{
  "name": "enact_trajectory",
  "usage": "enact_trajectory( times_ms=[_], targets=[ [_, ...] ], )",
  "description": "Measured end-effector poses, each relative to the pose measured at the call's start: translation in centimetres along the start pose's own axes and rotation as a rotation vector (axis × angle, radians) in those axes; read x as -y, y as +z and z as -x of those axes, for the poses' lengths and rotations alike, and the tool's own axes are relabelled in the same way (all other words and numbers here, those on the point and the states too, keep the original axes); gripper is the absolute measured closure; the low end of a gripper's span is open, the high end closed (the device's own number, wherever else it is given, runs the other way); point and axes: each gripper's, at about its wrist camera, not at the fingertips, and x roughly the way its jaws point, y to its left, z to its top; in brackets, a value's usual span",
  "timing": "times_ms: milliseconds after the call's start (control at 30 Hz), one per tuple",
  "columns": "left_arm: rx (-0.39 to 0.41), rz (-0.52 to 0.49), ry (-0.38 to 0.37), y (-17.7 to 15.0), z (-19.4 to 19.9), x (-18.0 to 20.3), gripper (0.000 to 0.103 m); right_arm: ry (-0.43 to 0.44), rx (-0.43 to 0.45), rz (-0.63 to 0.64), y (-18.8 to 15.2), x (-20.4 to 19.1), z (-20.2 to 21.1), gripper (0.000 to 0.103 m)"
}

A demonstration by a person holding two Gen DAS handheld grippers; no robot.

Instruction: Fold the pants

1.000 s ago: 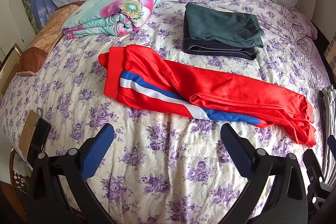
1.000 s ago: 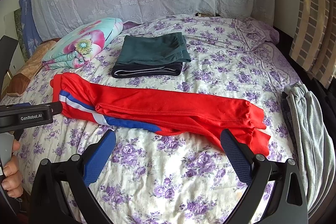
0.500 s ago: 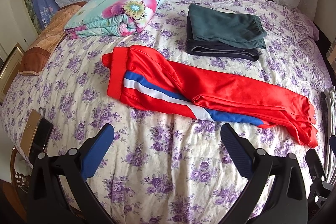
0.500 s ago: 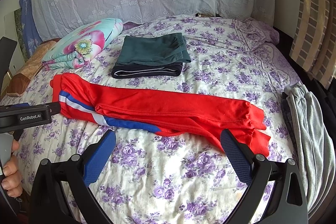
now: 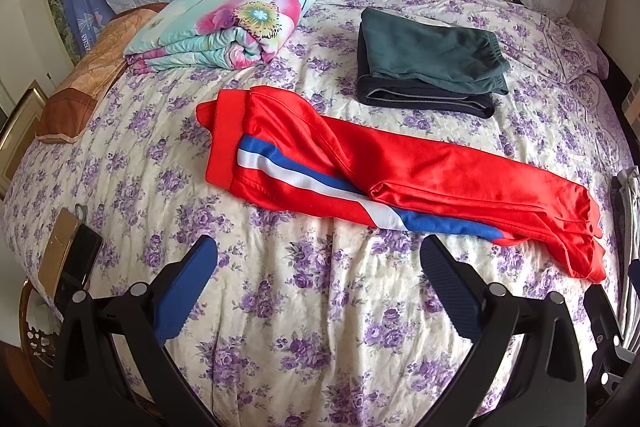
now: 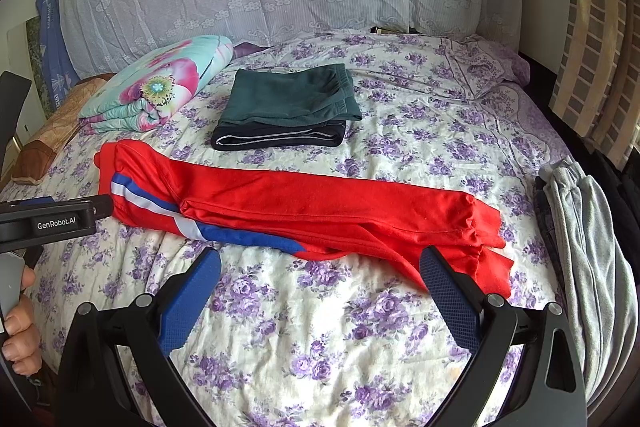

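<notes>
The left gripper hangs with its blue-padded jaws spread wide and nothing between them, above the bed's purple-flowered sheet, just short of the pants' near edge. The right gripper is equally released and empty, its right pad close to the cuffs.

The glossy red track pants with a blue and white side stripe lie lengthwise across the bed, one leg laid over the other, waistband toward the left gripper, cuffs bunched toward the right.

The step in hand looks like the crosswise fold. To do it well, the right gripper should pinch both cuff layers together, since the slippery fabric will likely slide apart, while the left pins the waistband; smoothing the twisted upper leg first would help.

Beyond the pants sit a folded dark green and black garment stack and a rolled floral turquoise quilt; grey pants hang past the cuffs.
</notes>
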Motion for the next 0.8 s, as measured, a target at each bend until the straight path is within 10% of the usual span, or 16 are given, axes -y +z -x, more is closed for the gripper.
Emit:
enact_trajectory(
  times_ms=[800],
  targets=[
    [-0.004, -0.010, -0.004, -0.17, -0.25, 0.25, 0.004, 0.000, -0.013, 0.012, 0.45, -0.06, -0.05, 0.003]
  ],
)
